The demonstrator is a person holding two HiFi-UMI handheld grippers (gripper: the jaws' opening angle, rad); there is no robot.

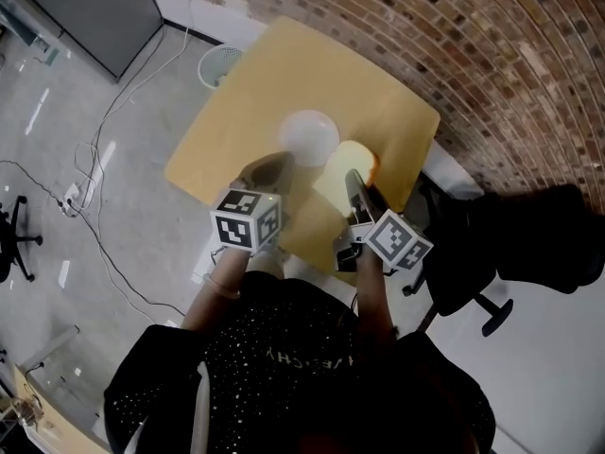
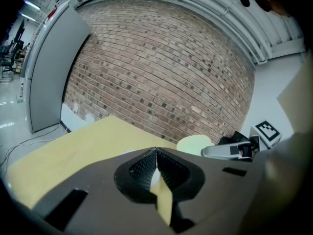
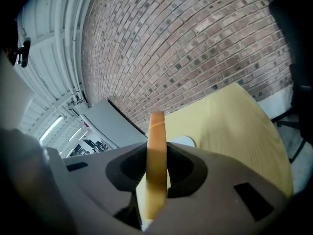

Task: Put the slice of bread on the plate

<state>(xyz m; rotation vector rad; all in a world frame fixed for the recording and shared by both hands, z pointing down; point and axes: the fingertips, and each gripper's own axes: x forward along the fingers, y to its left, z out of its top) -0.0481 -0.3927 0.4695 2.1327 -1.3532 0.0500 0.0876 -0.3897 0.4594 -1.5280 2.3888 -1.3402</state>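
In the head view a round white plate (image 1: 309,134) sits near the middle of the light wooden table (image 1: 255,83). My right gripper (image 1: 354,180) is shut on a slice of bread (image 1: 344,162), held on edge just right of the plate and above the table. The right gripper view shows the slice's brown crust (image 3: 156,151) clamped between the jaws, with the plate (image 3: 183,141) beyond it. The left gripper (image 1: 278,162) hovers at the plate's near left rim, its jaws shut with nothing between them (image 2: 155,154). From the left gripper view the bread (image 2: 194,143) and right gripper (image 2: 230,151) show at the right.
A brick wall (image 1: 492,55) runs behind the table. A white wire wastebasket (image 1: 219,64) stands on the floor at the far left corner. A black office chair (image 1: 529,244) is at the right. Cables (image 1: 95,206) trail over the grey floor at the left.
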